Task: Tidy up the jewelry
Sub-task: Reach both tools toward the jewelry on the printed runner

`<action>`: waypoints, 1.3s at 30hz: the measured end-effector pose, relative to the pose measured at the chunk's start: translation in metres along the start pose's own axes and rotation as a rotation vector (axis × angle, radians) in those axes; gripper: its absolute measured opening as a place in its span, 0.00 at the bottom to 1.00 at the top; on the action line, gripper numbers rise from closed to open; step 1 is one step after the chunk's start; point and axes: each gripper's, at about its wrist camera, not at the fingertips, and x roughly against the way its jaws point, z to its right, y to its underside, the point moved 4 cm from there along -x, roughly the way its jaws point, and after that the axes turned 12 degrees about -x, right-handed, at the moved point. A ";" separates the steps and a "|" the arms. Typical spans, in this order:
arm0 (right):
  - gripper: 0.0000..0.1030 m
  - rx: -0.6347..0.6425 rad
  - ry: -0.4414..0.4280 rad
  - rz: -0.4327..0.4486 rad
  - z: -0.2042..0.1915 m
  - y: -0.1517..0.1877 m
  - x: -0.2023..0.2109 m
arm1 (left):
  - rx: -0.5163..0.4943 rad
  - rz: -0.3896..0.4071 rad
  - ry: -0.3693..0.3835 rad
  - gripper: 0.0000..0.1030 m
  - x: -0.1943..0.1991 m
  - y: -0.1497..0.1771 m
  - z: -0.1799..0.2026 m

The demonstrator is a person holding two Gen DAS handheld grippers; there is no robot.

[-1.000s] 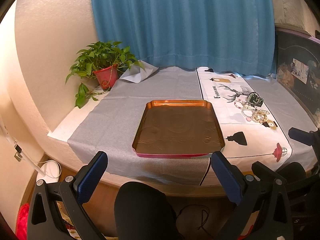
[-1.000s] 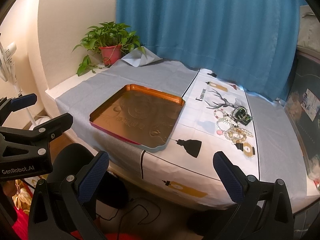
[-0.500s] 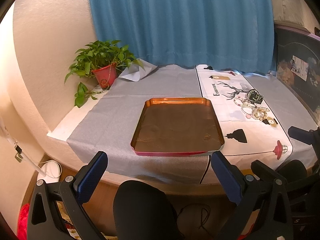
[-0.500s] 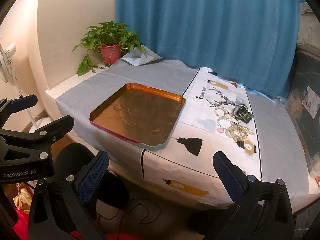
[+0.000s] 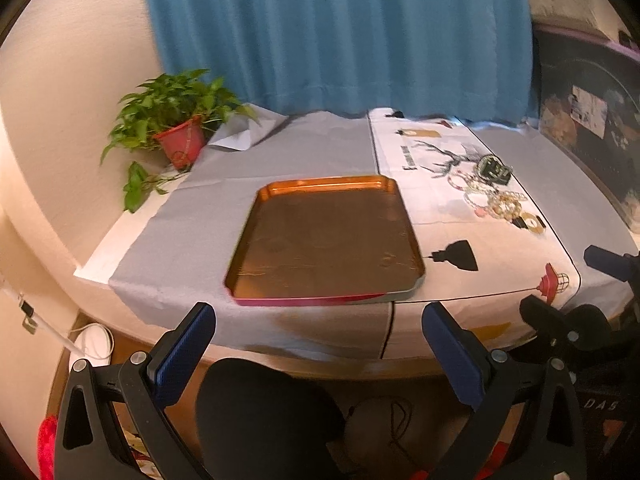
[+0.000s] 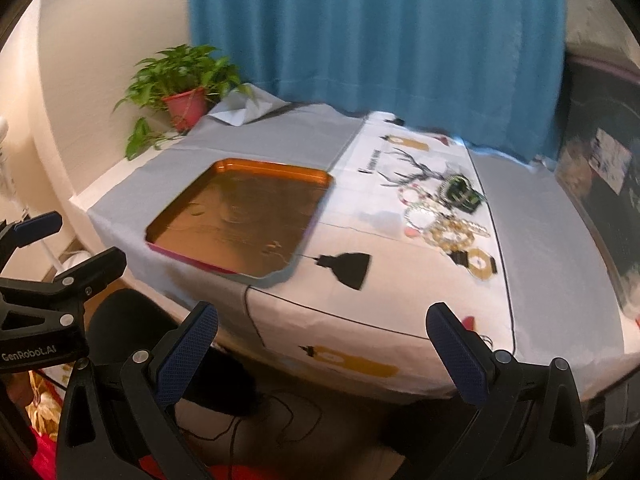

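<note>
Blue curtain backs the table [image 5: 320,152]. From the left wrist, the left gripper [image 5: 318,354] has come closer to the front edge, jaws wide and empty; the copper tray [image 5: 326,240] lies bare mid-table.

From the right wrist, the right gripper [image 6: 322,354], equally wide and empty, has advanced toward the jewelry pile [image 6: 440,216] near the right edge. Nothing is sorted yet; open cloth leaves room between.
</note>
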 end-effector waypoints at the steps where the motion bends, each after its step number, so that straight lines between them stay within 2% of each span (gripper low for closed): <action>1: 1.00 -0.011 0.006 -0.002 0.006 0.000 -0.002 | -0.011 -0.006 0.005 1.00 -0.003 -0.002 0.006; 12: 1.00 -0.159 0.068 -0.026 0.089 -0.006 -0.032 | -0.105 -0.052 0.073 1.00 -0.049 -0.038 0.068; 19: 1.00 -0.257 0.143 -0.040 0.169 -0.008 -0.059 | -0.155 -0.105 0.149 1.00 -0.093 -0.070 0.111; 24: 1.00 -0.300 0.172 -0.063 0.221 -0.013 -0.085 | -0.188 -0.112 0.192 1.00 -0.128 -0.104 0.136; 32: 1.00 -0.293 0.189 -0.093 0.251 -0.044 -0.137 | -0.197 -0.134 0.205 1.00 -0.193 -0.157 0.151; 39: 1.00 -0.306 0.190 -0.081 0.250 -0.080 -0.173 | -0.256 -0.198 0.229 1.00 -0.246 -0.174 0.174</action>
